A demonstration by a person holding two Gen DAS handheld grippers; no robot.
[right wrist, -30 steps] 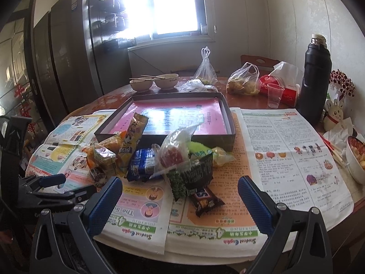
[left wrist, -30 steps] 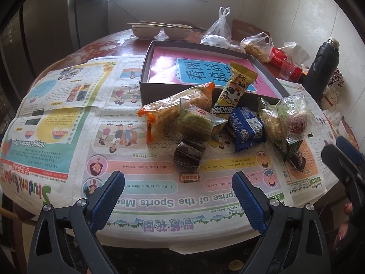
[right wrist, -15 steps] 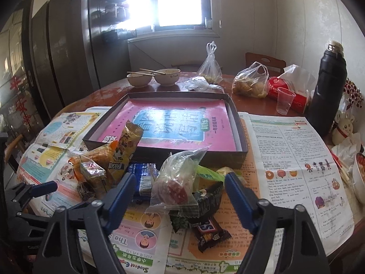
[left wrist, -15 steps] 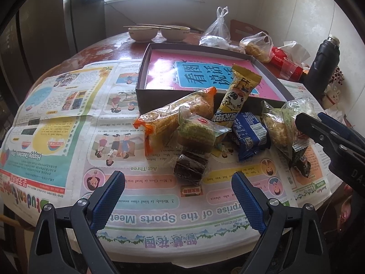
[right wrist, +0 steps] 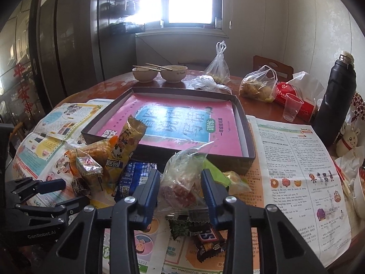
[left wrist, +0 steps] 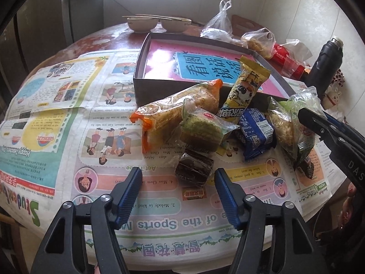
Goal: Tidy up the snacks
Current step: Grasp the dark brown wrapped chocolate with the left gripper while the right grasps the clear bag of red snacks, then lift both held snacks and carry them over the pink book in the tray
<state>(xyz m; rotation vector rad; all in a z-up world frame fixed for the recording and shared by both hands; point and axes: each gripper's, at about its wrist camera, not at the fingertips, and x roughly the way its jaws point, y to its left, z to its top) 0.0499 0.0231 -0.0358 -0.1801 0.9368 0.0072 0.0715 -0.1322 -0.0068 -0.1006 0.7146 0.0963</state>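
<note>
Black flask (right wrist: 337, 98): right table edge. Clear cup (right wrist: 292, 107) just left; two bowls (right wrist: 159, 74) far left.

A home dining room or kitchen is shown. A round wooden counter (right wrist: 109, 86) is covered with children's newspapers (right wrist: 296, 159) ahead of the right gripper (right wrist: 180, 182). Two bowls (right wrist: 159, 74) with chopsticks (right wrist: 152, 67) are seen at the far side, before a bright window (right wrist: 191, 0). Tied plastic bags (right wrist: 260, 84), a black flask (right wrist: 335, 100) and a wooden chair (right wrist: 273, 66) are found to the far right. Tall dark cabinets (right wrist: 68, 45) are seen on the far left.
</note>
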